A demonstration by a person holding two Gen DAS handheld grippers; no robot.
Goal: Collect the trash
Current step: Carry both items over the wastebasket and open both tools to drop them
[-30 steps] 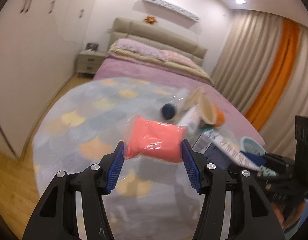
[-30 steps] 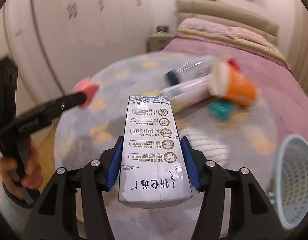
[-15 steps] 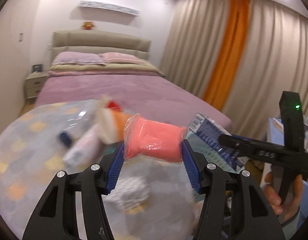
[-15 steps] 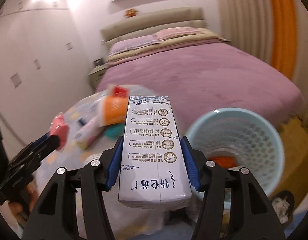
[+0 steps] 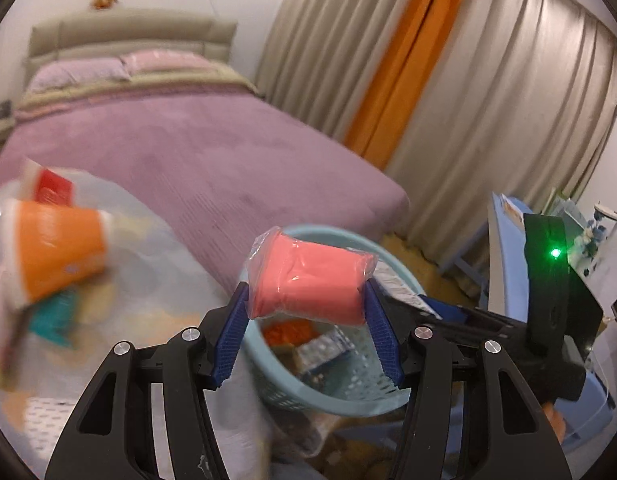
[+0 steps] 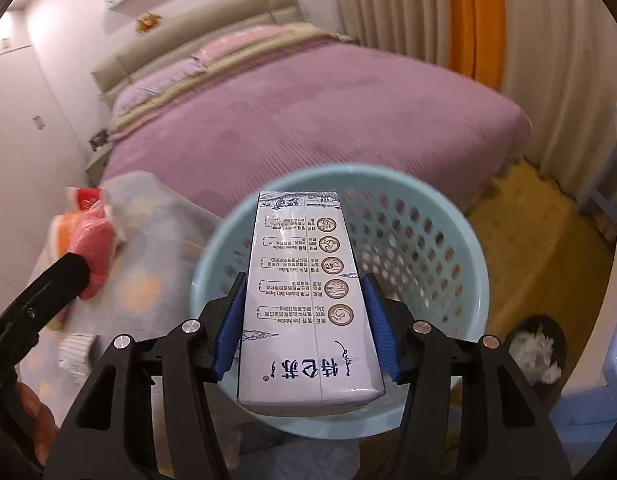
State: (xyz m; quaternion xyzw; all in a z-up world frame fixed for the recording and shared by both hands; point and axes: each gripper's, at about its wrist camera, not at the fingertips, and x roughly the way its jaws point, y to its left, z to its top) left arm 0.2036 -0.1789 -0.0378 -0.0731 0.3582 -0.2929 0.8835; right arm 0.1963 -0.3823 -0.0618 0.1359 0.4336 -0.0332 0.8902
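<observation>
Now we hold a milk carton (image 6: 308, 300) clamped in our right gripper (image 6: 304, 320), right above the pale blue basket (image 6: 448, 240), and a pink wrapped roll (image 5: 308, 280) pinched in our left gripper (image 5: 306, 320) over its near rim; a second ago both hung over the patterned blanket (image 6: 156, 240), so we judge both pieces ready to drop. Inside the basket lies orange and silvery trash. Beside it on the blanket wait an orange cup (image 5: 56, 248) and wrappers, the purple bed (image 6: 308, 112) behind. Nothing blocks the basket's mouth
</observation>
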